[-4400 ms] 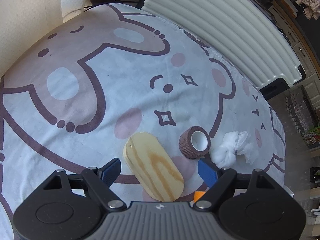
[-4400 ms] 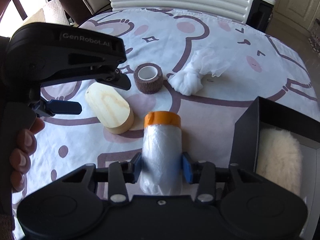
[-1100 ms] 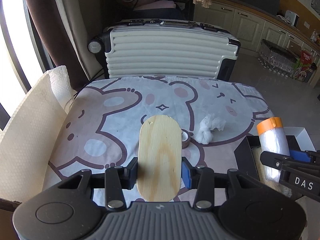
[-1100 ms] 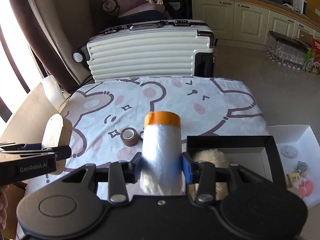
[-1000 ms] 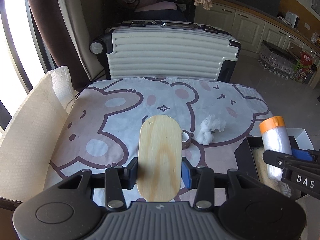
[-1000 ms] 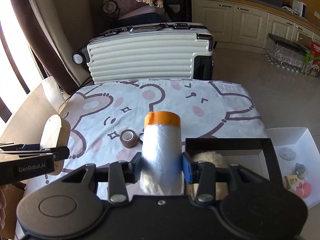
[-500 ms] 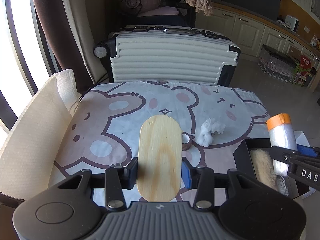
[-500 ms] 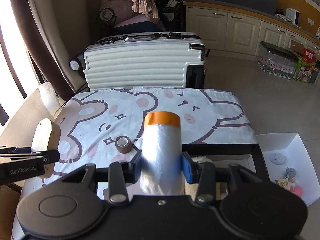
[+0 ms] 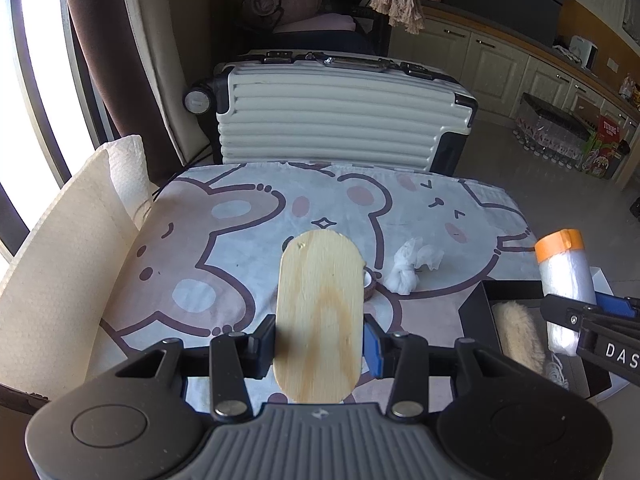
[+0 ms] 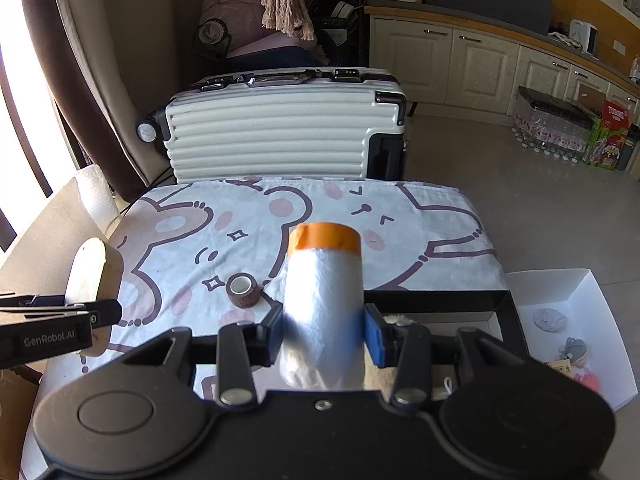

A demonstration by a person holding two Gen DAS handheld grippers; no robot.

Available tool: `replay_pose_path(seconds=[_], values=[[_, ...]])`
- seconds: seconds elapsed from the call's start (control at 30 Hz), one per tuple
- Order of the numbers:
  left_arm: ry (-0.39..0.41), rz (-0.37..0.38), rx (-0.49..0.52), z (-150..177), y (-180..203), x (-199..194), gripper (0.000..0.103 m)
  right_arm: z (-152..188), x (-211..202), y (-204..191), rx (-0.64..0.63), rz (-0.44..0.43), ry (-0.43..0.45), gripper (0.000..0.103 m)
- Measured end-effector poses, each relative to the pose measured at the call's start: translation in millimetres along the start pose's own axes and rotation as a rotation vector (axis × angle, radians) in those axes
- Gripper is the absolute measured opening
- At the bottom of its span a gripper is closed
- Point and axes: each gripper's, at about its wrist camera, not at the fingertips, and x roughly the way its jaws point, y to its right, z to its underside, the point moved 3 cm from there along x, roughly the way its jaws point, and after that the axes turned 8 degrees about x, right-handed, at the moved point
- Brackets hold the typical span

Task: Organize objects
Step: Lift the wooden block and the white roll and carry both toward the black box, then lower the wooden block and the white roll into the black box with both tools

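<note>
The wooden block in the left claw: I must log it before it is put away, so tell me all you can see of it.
The wooden block is a thick, pale slab of pine-like wood with rounded ends, curved grain and a small nick near its far end. The left claw is shut on its long sides near the close end, holding it clear above the table, pointing away. Nothing else touches it.

brown tape roll (image 9: pixel 369 285) half-hidden — behind wooden block (image 9: pixel 320 320)

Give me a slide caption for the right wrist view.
Right tool grips orange-capped plastic roll above black box.
</note>
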Motion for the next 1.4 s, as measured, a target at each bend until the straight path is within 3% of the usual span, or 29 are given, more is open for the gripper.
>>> replay_pose_path(seconds=[0.87, 1.4], values=[[0.007, 0.161, 0.072, -12.9, 97.8, 12.8, 0.045, 1.2, -21.8, 96.3, 0.064, 0.148, 0.019, 0.042], [-0.004, 0.247, 0.071, -14.7, 133.8, 19.4, 0.045, 9.8, -12.3, 126.8, 0.101, 0.164, -0.011, 0.042]])
